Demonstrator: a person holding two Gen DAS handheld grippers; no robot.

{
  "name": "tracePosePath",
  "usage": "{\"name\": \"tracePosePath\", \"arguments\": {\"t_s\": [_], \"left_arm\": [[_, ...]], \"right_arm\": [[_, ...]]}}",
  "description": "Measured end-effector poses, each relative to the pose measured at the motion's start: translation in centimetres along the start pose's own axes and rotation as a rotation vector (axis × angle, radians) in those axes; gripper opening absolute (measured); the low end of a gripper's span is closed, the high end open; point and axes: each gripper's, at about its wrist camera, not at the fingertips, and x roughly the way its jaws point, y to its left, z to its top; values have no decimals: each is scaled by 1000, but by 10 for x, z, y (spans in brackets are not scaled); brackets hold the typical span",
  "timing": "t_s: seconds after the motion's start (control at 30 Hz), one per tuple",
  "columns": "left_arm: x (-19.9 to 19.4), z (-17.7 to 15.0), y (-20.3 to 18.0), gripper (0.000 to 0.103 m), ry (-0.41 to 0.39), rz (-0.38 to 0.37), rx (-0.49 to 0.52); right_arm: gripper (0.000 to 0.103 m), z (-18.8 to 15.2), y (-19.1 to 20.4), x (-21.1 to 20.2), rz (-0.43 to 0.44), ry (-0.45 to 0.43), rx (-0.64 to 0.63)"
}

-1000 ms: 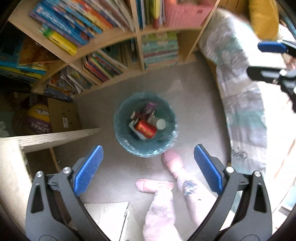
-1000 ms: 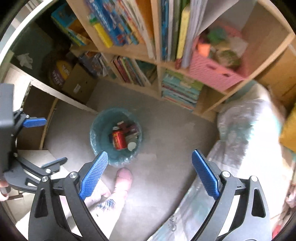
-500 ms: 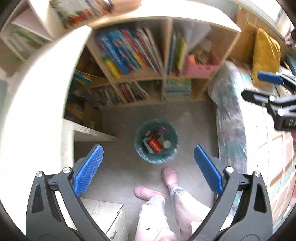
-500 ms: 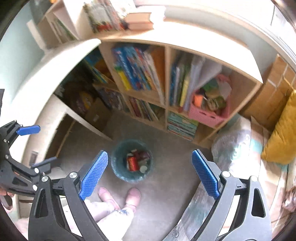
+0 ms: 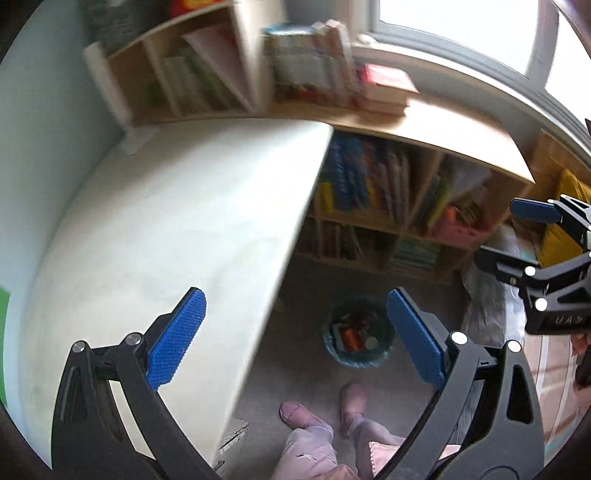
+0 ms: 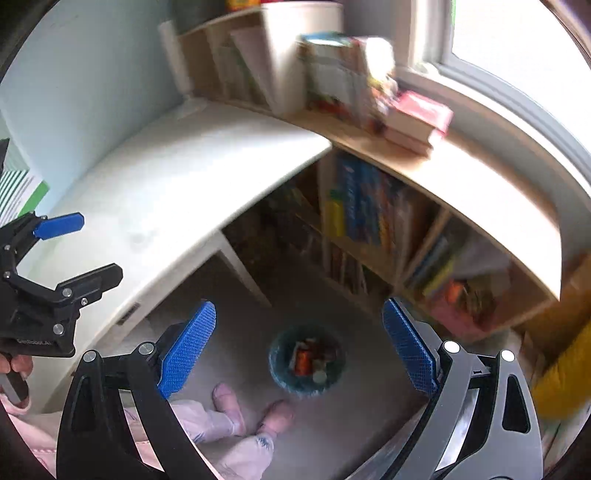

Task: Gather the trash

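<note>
While held high over the room, left gripper (image 5: 295,341) spread wide with nothing between its blue pads (image 5: 175,345), hanging partly over a white desk top (image 5: 166,240) on the left. Further right and far below on the grey floor (image 5: 295,369), a round teal trash bin (image 5: 357,338), standing upright, with a red can (image 5: 349,338) and other scraps inside, too blurred to name. Near the bin, on the near side, two feet in pink slippers (image 5: 325,404), just apart from its rim. Beyond the bin, against the far wall, a low wooden bookshelf (image 5: 424,206) packed with colourful books, a short stack of books (image 5: 384,88) lying flat on its top under a bright window (image 5: 461,33). Further right, right gripper (image 6: 299,349), likewise parted and empty, looking down with the bin seen between its pads, well below them. At the far right edge, a yellow cushion (image 6: 565,380) beside the shelf's pink basket (image 6: 458,317).
</note>
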Motion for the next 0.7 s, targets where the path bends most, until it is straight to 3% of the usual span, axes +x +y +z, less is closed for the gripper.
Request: {"name": "tracePosePath", "arguments": {"t_s": [0.3,0.7], "left_arm": [[-20,-29,90,96,-10,138,-233],[-57,-108,210,96,9,356,-571]], "right_arm": [[91,47,94,24,181,-7,-213],[91,85,230,49,382,9,-539]]}}
